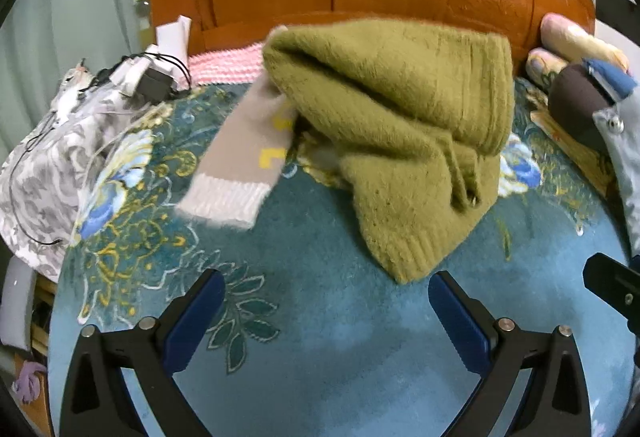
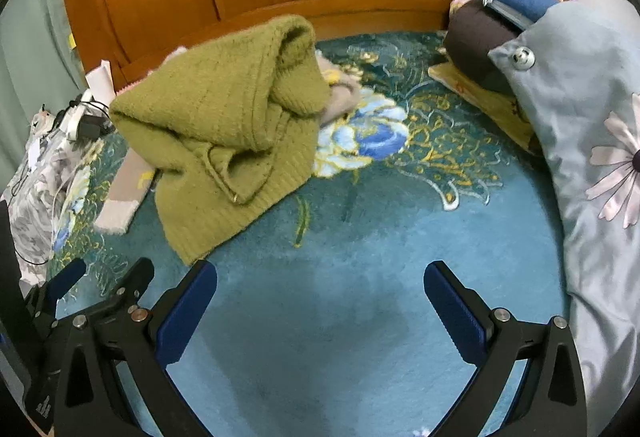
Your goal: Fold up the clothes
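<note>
left hand-held gripper (image 1: pixel 326 311) agape, empty | green sweater (image 1: pixel 400 125) just ahead, hem nearest | right hand-held gripper (image 2: pixel 320 301) agape, seemingly farther

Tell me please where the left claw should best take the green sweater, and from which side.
Probably the ribbed hem corner of the green sweater, approached from the near side. That corner lies flat on the blue blanket, points toward the open left claw, and nothing covers it.
</note>
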Tool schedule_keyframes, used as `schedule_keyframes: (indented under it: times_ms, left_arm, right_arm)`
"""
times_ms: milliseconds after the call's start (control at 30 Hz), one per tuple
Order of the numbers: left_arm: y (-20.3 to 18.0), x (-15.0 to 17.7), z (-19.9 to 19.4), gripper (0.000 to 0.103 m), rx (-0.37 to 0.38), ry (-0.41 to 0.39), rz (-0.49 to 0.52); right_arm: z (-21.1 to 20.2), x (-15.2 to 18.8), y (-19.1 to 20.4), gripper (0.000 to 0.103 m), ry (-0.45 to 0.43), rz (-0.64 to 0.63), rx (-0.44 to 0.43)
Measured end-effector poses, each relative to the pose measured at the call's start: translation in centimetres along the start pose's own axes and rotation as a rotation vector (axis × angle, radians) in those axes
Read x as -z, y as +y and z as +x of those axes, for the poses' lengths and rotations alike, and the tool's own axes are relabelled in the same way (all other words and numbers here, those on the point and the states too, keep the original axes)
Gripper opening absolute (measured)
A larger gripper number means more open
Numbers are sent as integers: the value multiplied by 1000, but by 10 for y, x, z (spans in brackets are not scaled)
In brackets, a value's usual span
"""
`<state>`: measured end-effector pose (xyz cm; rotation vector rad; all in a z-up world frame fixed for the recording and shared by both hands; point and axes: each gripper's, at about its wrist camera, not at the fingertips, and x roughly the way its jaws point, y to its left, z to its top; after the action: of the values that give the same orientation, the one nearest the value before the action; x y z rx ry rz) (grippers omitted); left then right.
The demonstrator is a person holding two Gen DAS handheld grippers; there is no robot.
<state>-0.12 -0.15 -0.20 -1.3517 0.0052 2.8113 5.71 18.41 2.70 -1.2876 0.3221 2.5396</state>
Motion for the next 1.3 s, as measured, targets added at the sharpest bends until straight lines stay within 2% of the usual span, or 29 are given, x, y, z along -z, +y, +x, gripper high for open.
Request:
schedule_keyframes:
  times_ms: [100,167,267,367,500,667,1000,1300]
  left_arm:
    - [7,2,0,103,11,-11,-37]
    - [9,5,6,103,10,-21,-38]
    - [4,10,17,103,-2,-32,-44]
    - [12,15,28,103,16,-35,-58]
    - [17,18,35,103,39,-36,-60]
    - [12,19,48,103,65,-8,-21]
    - [-1,21,62,103,14,16,56]
    - [-2,23,65,103,8,13,64]
  right_arm:
    - [4,-2,4,103,21,2,-4]
    - [-5,15,3,103,-67,7,-29]
    - [-1,26,11,103,-78,-9,-12]
    - [18,6,14,103,-15,-32,-12]
    - [28,1,19,103,-1,-23,-23]
    - [40,9,28,103,-11,-64,9]
    - [63,12,27,103,8,-62,24]
    - [84,13,29,103,11,-64,12]
